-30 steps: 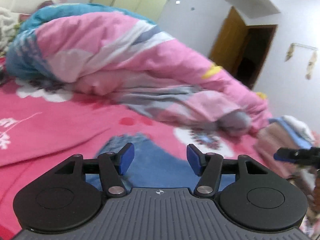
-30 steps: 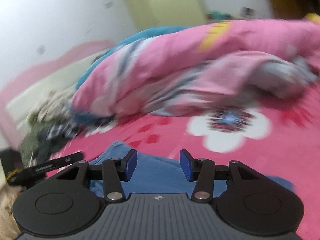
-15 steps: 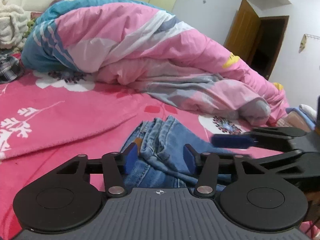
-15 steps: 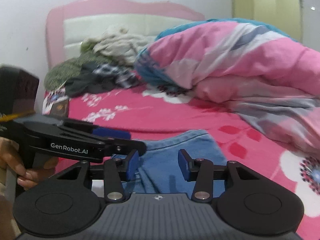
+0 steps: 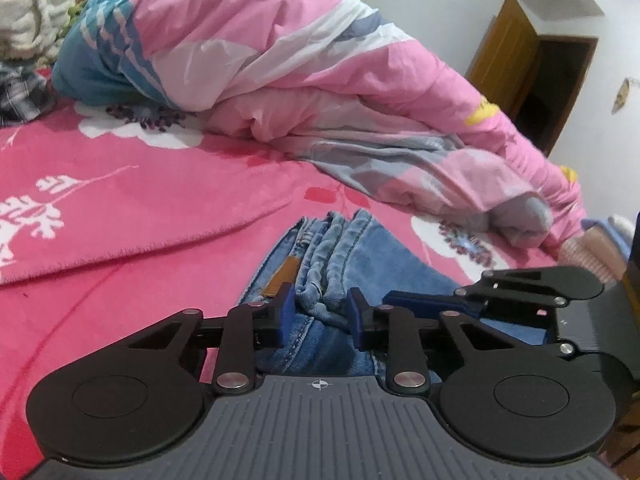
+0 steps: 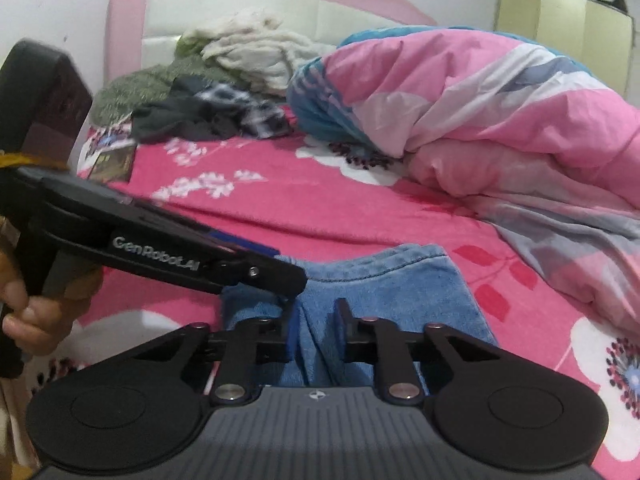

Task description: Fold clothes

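Blue jeans (image 5: 380,256) lie bunched on the pink bed sheet (image 5: 120,208). My left gripper (image 5: 320,304) is low over the gathered waistband, its jaws closing, and the blue pads (image 5: 286,312) press a thick fold of denim between them. In the right wrist view the jeans (image 6: 392,280) show a hemmed edge. My right gripper (image 6: 318,320) is closing too, its pads pinching an upright ridge of denim. The two tools sit side by side: the right gripper (image 5: 394,302) comes in from the right, and the left gripper (image 6: 294,278) from the left.
A rolled pink, white and blue duvet (image 5: 320,80) fills the far side of the bed. Loose clothes (image 6: 224,88) are heaped by the pink headboard (image 6: 240,20). A person's hand (image 6: 24,312) holds the left tool. A dark doorway (image 5: 560,80) is at far right.
Both pairs of jaws have narrowed onto the denim. The right gripper rolled level and dropped in beside the left one. The left gripper sank a little onto the waistband.
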Demonstrator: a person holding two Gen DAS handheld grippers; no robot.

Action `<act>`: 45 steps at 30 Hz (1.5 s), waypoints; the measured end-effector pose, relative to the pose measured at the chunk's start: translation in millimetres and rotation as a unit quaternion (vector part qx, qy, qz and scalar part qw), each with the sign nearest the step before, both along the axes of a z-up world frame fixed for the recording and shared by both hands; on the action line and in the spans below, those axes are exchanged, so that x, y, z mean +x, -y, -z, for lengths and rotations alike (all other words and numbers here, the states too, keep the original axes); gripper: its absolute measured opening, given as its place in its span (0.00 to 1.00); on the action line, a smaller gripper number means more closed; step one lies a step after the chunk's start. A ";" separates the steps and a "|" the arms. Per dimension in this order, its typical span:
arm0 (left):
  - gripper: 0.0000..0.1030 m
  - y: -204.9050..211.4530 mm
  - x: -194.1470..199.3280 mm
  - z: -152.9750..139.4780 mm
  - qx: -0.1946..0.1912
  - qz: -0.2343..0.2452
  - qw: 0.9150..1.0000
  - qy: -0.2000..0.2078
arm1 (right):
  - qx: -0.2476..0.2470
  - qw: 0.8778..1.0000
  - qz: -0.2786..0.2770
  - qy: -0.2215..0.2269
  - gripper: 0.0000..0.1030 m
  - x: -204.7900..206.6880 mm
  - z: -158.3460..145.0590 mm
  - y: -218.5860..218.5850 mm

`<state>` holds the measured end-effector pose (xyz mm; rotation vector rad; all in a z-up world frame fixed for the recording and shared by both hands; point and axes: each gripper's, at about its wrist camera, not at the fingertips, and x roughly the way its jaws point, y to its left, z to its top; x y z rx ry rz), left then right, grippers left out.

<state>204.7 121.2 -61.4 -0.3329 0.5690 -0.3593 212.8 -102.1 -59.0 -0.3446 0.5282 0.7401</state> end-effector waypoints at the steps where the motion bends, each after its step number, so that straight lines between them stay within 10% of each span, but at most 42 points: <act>1: 0.14 -2.8 -0.2 -1.4 -0.006 -0.002 1.000 0.000 | 0.005 1.000 0.006 0.002 0.13 -0.1 -1.2 1.1; 19: 0.15 -15.9 5.1 -0.5 -0.030 0.005 0.999 -0.026 | 0.059 0.997 0.043 -0.004 0.10 -1.7 -15.7 14.9; 30: 0.15 -13.4 6.0 1.9 -0.014 0.011 1.000 -0.023 | 0.022 0.999 0.031 -0.013 0.25 9.1 8.2 -9.6; 35: 0.15 -15.5 7.2 3.1 -0.020 0.013 0.999 -0.028 | 0.049 0.998 0.040 -0.019 0.00 11.3 4.9 -4.0; 45: 0.14 -17.3 9.8 6.2 -0.037 0.009 0.999 -0.036 | 0.118 0.992 0.035 -0.025 0.01 10.4 -10.4 3.0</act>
